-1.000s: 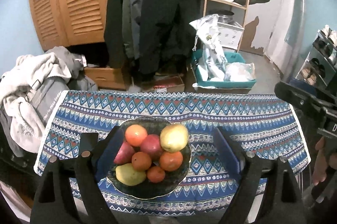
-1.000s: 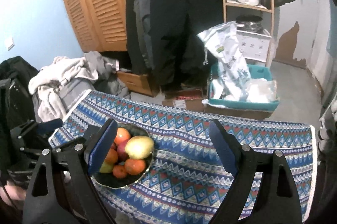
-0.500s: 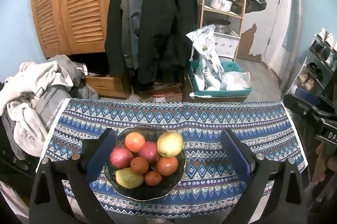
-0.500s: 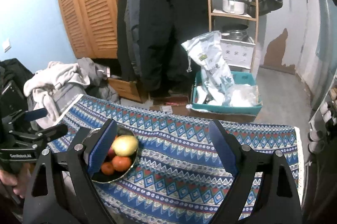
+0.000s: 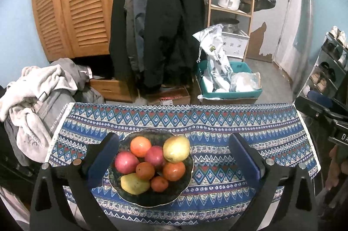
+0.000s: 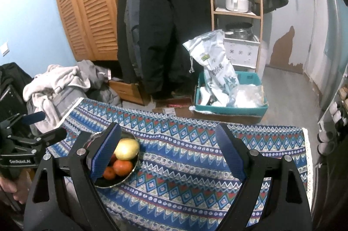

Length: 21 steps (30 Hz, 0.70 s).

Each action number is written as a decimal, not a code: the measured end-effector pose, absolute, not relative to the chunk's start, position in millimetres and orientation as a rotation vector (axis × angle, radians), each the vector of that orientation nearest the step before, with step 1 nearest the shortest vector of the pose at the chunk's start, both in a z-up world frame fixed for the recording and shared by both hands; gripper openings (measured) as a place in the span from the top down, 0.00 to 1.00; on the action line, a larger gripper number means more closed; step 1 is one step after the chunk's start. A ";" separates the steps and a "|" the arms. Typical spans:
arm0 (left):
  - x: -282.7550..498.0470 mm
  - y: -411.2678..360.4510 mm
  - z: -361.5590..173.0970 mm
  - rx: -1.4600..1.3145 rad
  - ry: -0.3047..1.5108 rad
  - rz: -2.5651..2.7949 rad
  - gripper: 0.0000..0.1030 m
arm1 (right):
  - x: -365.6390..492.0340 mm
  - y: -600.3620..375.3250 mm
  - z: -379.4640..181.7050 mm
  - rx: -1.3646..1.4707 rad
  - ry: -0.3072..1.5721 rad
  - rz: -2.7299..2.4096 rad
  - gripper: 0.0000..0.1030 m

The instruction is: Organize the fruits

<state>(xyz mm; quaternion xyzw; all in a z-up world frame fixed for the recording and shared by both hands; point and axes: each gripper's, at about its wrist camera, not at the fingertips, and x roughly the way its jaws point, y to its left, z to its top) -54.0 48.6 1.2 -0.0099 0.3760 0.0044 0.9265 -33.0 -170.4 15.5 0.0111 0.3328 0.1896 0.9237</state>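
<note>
Dark bowl (image 5: 150, 198) on desk (image 5: 217, 122), toward its near-left part, sitting on blue patterned cloth (image 5: 228, 139). Piled in bowl: yellow-green apple (image 5: 176, 149) at far right, orange (image 5: 140, 146) at far left, red apple (image 5: 126, 162) at left, second red fruit (image 5: 154, 154) at centre, small brownish-orange fruit (image 5: 145, 170) just in front of centre, orange-red tomato-like fruit (image 5: 174, 171) at right, yellow pear (image 5: 133, 184) at near left, small orange-red fruit (image 5: 159, 183) at near centre. All touching, heaped above bowl rim. Left tool (image 5: 174, 161) spread wide, gripping nothing; bowl between its fingers but nearer the left pad (image 5: 102, 161), which overlaps bowl's left rim in view; contact not determinable. Right pad (image 5: 244, 158) well clear of bowl, over bare cloth. Right tool (image 6: 169, 154) likewise spread wide, nothing held; seen from right wrist, bowl (image 6: 128, 174) lies at its left finger, blue pad (image 6: 105, 152) hiding bowl's left half, only yellow-green apple (image 6: 126, 148) and two orange-red fruits (image 6: 122, 166) showing; rest of span over bare cloth (image 6: 184, 165) right of bowl. Beyond desk from bowl: dark coats (image 5: 156, 30), louvered wooden doors (image 5: 71, 2), teal bin (image 5: 228, 87) with bags on floor. Heap of pale clothes (image 5: 37, 100) left of bowl, off desk edge.
</note>
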 end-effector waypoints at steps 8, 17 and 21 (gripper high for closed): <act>-54.2 49.1 2.0 -0.020 0.765 0.019 0.01 | -34.2 -170.5 13.2 0.010 0.685 0.394 0.15; -55.9 45.0 3.2 0.002 0.763 0.018 0.01 | -34.6 -169.0 13.0 0.008 0.689 0.394 0.15; -57.1 45.6 4.6 -0.002 0.754 0.024 0.01 | -34.5 -168.6 13.1 0.008 0.690 0.396 0.15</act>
